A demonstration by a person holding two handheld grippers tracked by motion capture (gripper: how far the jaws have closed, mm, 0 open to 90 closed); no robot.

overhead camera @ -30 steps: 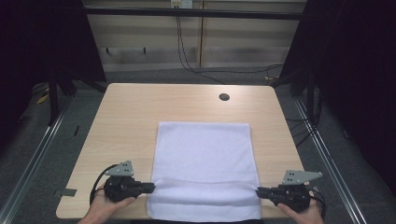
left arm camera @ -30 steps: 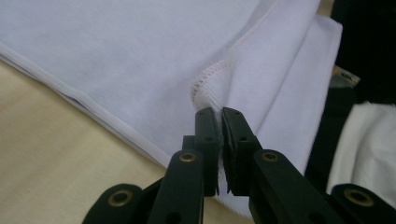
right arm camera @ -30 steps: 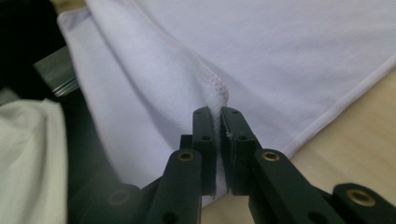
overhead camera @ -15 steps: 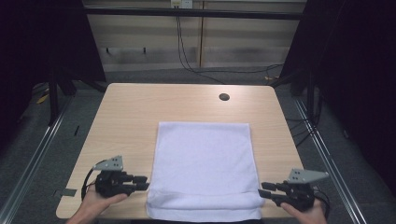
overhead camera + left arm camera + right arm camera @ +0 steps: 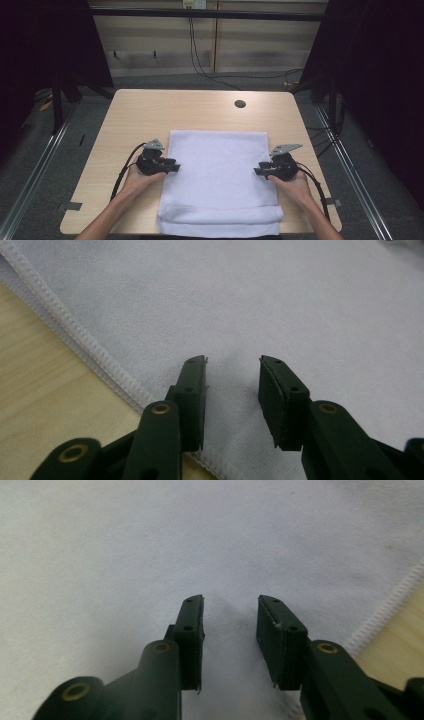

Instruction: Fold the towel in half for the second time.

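Observation:
A white folded towel (image 5: 220,175) lies flat on the wooden table (image 5: 130,115), its thick folded end toward the near edge. My left gripper (image 5: 175,166) rests at the towel's left edge about halfway along, pointing inward, open, with only towel (image 5: 280,305) under its jaws. My right gripper (image 5: 256,171) is at the towel's right edge opposite, also pointing inward and open. In the left gripper view the stitched hem (image 5: 75,330) runs beside my left gripper (image 5: 232,362). The right gripper view shows my right gripper (image 5: 230,600) over plain towel (image 5: 150,540), the hem (image 5: 390,605) at its right.
A small dark round hole (image 5: 240,104) sits in the table near the far edge. Bare wood lies to the left, right and beyond the towel. Metal rails and cables run along the floor around the table.
Both grippers have moved away from the towel's near corners, forward along its side edges to about mid-length. The towel lies as before.

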